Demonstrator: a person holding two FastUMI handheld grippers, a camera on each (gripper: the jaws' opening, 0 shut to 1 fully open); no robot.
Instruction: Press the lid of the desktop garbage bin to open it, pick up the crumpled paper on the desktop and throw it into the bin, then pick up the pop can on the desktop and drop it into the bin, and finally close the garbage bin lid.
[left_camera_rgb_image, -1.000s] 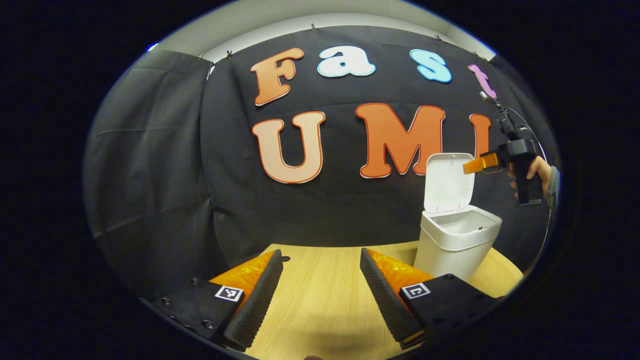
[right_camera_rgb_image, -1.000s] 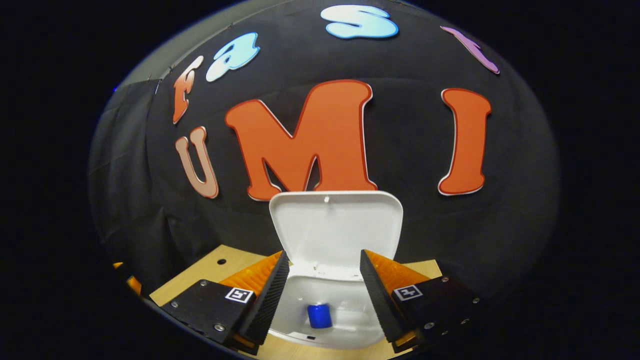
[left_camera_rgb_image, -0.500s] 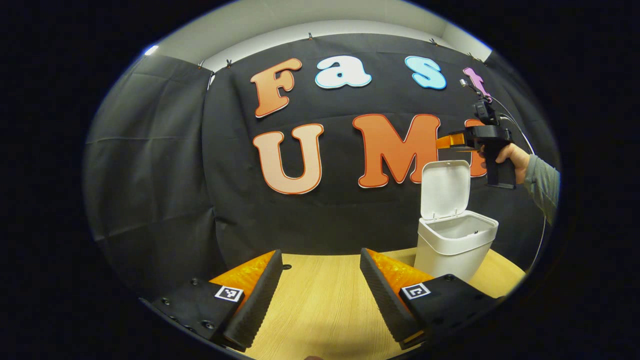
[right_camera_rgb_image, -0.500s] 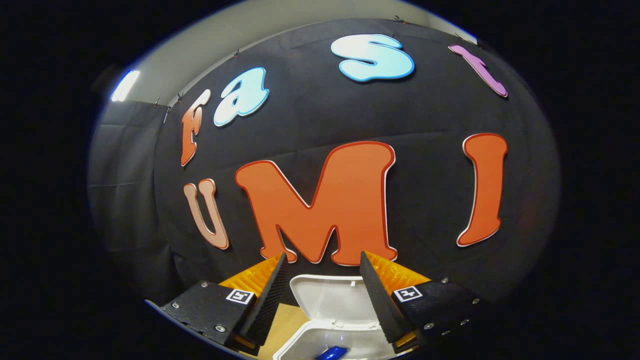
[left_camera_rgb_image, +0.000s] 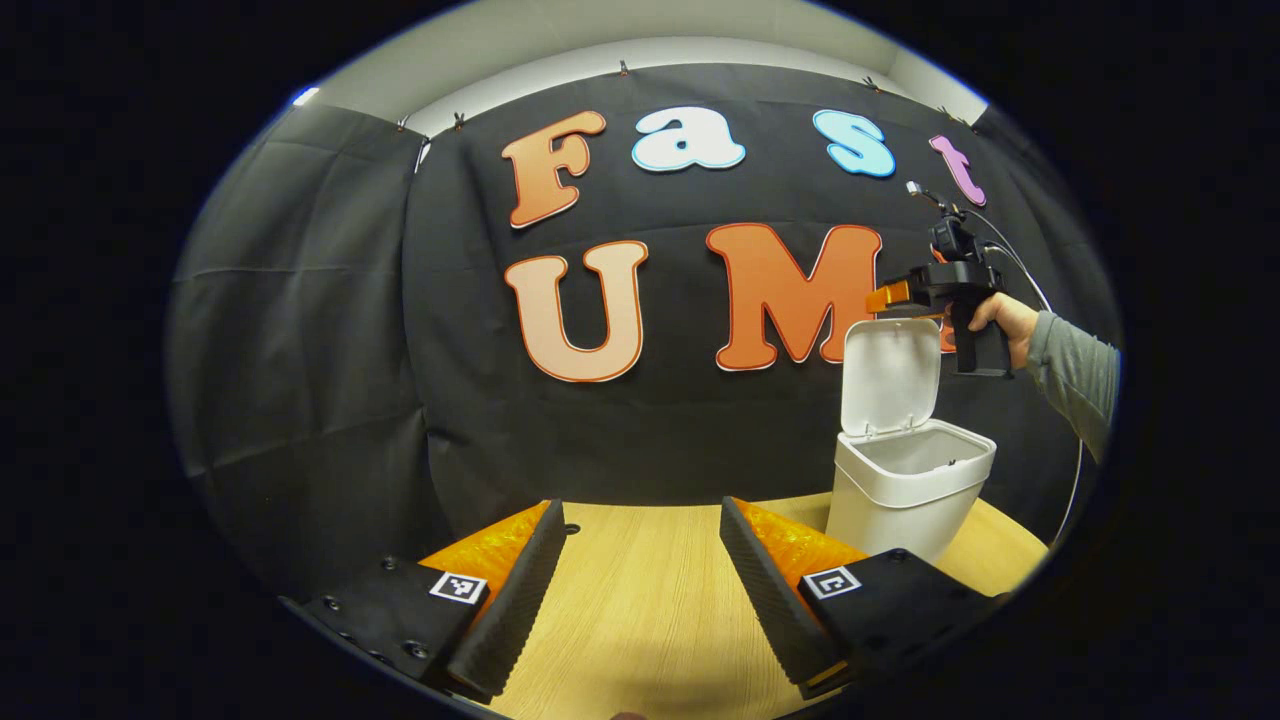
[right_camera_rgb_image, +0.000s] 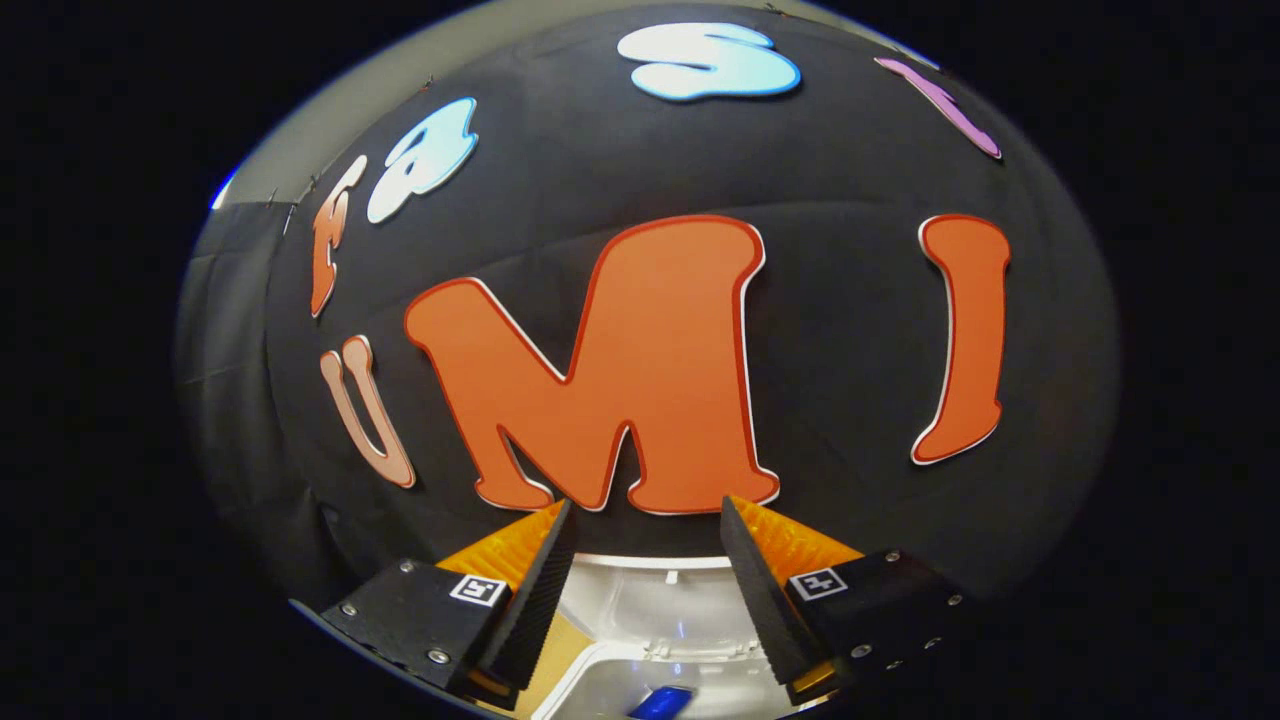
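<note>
The right gripper (right_camera_rgb_image: 645, 545) is held wide apart, and nothing is gripped between its fingers. In the left gripper view, it is seen up high, just past the top edge of the lid (left_camera_rgb_image: 890, 375), with a hand (left_camera_rgb_image: 1000, 318) wrapped around its handle. In the right gripper view, the lid stands up straight at 6 o'clock, just below the fingers. Under that, a bit of the blue pop can (right_camera_rgb_image: 662, 703) is seen down inside the bin (left_camera_rgb_image: 912, 490).

The left gripper (left_camera_rgb_image: 640, 570) is also held wide apart with nothing in it. It is kept low over the wooden table (left_camera_rgb_image: 640, 620). From it, the bin is seen at about 2 o'clock, near the far edge of the table.

So the bin is open, and the can already lies inside it. The crumpled paper cannot be made out in the bin, and none is seen on the table. The lid is left to be shut. For that, it would most likely be pushed forward and down from its top edge.
</note>
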